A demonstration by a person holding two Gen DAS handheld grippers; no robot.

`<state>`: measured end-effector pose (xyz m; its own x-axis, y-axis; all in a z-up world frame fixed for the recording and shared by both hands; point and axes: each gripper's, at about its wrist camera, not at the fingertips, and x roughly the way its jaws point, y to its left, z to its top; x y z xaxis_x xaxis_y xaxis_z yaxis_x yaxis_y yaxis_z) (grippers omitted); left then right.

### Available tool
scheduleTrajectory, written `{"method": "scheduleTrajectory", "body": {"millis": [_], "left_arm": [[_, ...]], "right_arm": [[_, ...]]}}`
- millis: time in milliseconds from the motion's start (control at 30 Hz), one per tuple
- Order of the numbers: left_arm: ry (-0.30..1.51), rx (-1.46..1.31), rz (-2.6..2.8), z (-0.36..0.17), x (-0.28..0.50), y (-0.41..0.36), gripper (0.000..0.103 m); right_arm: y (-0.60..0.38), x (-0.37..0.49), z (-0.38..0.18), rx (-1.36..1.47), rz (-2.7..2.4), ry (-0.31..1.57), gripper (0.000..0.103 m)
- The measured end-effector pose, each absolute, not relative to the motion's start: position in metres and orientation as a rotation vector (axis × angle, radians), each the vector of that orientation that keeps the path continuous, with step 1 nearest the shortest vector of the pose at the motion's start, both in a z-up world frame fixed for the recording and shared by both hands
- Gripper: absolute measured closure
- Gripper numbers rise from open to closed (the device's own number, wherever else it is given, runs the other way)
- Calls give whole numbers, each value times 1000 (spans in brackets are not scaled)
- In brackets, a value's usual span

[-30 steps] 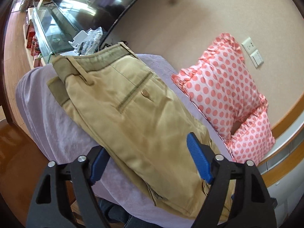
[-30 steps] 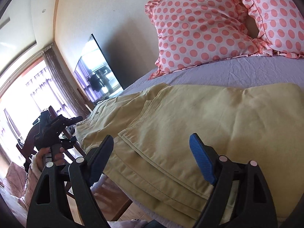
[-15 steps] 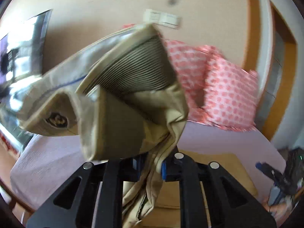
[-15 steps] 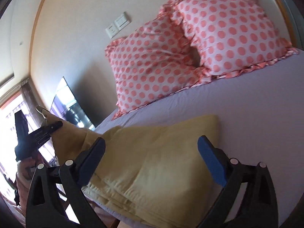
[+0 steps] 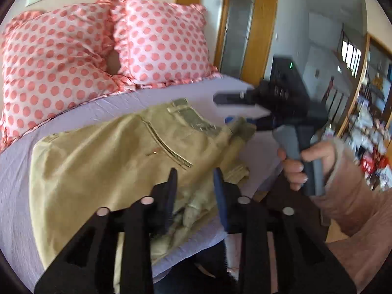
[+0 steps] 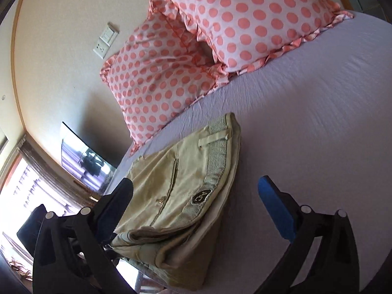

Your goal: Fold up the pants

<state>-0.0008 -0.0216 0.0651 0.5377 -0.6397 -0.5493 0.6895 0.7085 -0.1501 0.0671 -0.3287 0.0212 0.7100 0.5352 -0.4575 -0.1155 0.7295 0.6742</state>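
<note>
The khaki pants [image 5: 117,156] lie folded on the lilac bed sheet [image 5: 14,196], waistband toward the right. My left gripper [image 5: 194,186] has its jaws partly apart around bunched cloth at the near edge. The right gripper [image 5: 235,110] shows in the left wrist view, open beside the waistband corner. In the right wrist view the folded pants [image 6: 178,196] lie between my open right gripper's [image 6: 196,196] fingers, with the waistband label up.
Two pink polka-dot pillows [image 5: 73,56] lean against the wall at the head of the bed. A doorway with a wooden frame [image 5: 252,24] is at the right. A wall screen [image 6: 85,161] is beyond the bed's left edge.
The left gripper carried the waistband end up and over onto the leg end, then laid it down. Its jaws have spread from tightly shut. The right gripper moved close to the waistband.
</note>
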Motion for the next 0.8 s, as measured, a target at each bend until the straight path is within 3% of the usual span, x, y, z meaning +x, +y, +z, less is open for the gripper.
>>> {"method": "scheduleTrajectory", "body": {"millis": [33, 67, 133, 233, 400, 467, 533, 600, 633, 667, 733, 800], "left_arm": [[596, 34, -745, 76, 5, -8, 47], [593, -16, -682, 79, 13, 14, 41], [641, -105, -534, 77, 36, 50, 41], [791, -265, -441, 53, 76, 89, 41], [945, -366, -492, 21, 109, 100, 41], [962, -375, -526, 17, 117, 95, 36], [962, -363, -553, 17, 126, 90, 30], [970, -398, -567, 14, 136, 93, 30], [975, -429, -580, 13, 141, 96, 32], [987, -457, -580, 11, 147, 99, 50], [1018, -519, -588, 5, 157, 109, 82], [1009, -501, -602, 12, 157, 108, 88]], "right_arm": [[-324, 74, 16, 639, 382, 731, 1], [-321, 78, 12, 617, 367, 761, 5], [-313, 85, 7, 551, 339, 791, 12], [-301, 91, 2, 551, 420, 819, 36], [-295, 91, 2, 517, 437, 807, 41], [-297, 93, 1, 540, 447, 801, 52], [-295, 96, 0, 568, 504, 802, 53], [-292, 100, -3, 583, 539, 816, 65], [-294, 102, -6, 617, 565, 822, 76], [-297, 104, -10, 675, 605, 824, 84], [-305, 108, -16, 790, 665, 826, 87], [-304, 114, -10, 813, 701, 815, 87]]}}
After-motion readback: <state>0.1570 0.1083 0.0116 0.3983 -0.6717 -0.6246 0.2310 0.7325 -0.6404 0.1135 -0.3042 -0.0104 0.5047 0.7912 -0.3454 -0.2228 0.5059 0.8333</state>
